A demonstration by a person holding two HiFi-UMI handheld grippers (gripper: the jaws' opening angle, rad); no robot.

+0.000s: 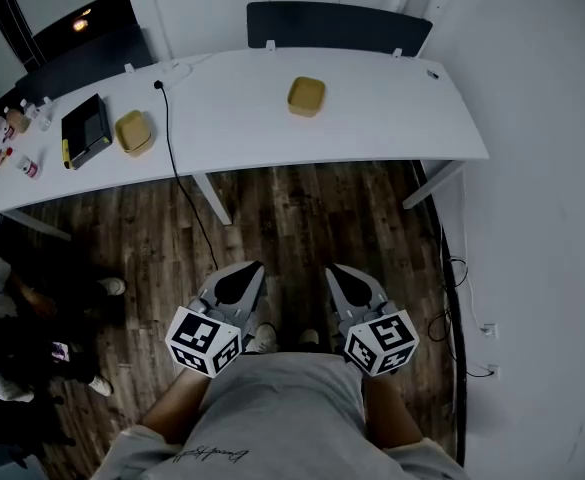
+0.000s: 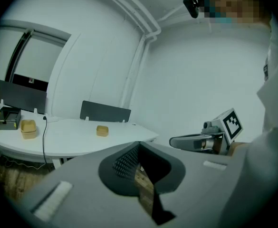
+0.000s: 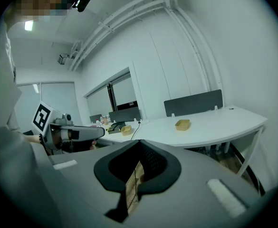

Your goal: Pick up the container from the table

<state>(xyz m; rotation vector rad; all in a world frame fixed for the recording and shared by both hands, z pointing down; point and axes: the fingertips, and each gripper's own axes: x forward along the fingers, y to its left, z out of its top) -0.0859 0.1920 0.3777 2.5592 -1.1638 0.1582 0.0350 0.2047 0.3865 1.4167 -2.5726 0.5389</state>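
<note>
Container (image 1: 306, 96): tan. Worktop (image 1: 392, 128): white. Floor (image 1: 302, 218): dark brown wood planks. Left claw (image 1: 251, 268), right claw (image 1: 334, 270): grey, with black-and-white square markers (image 1: 204, 340).

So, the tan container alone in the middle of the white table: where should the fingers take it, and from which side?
Probably its near wall: the tan container looks like a low, open, square tray lying flat, so pinch the thin rim from above, one finger inside, one outside. That side faces the table edge, with nothing close by.
</note>
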